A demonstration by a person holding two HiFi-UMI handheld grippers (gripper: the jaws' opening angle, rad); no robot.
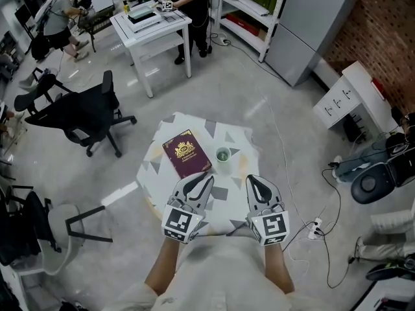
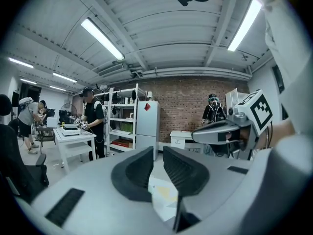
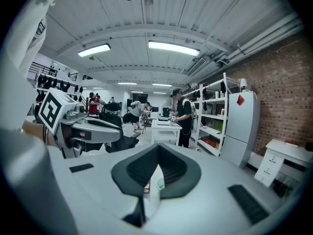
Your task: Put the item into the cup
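Note:
A small round table (image 1: 237, 135) with a grey-and-yellow patterned cloth carries a maroon book (image 1: 186, 153) with a gold crest and, to its right, a pale green cup (image 1: 222, 155). What lies inside the cup I cannot make out. My left gripper (image 1: 207, 177) hovers over the table's near edge just below the book, jaws a narrow gap apart with nothing between them (image 2: 155, 150). The right gripper (image 1: 251, 179) hangs below and right of the cup, its jaws meeting at the tips (image 3: 158, 146). Under those jaws the right gripper view shows a sliver of the cup (image 3: 160, 184).
A black office chair (image 1: 84, 112) stands left of the table, and a white chair (image 1: 58, 229) at near left. A white work table (image 1: 152, 24) with people around it is at the back. A grey cabinet (image 1: 311, 24), a white drawer unit (image 1: 343, 99) and floor cables lie to the right.

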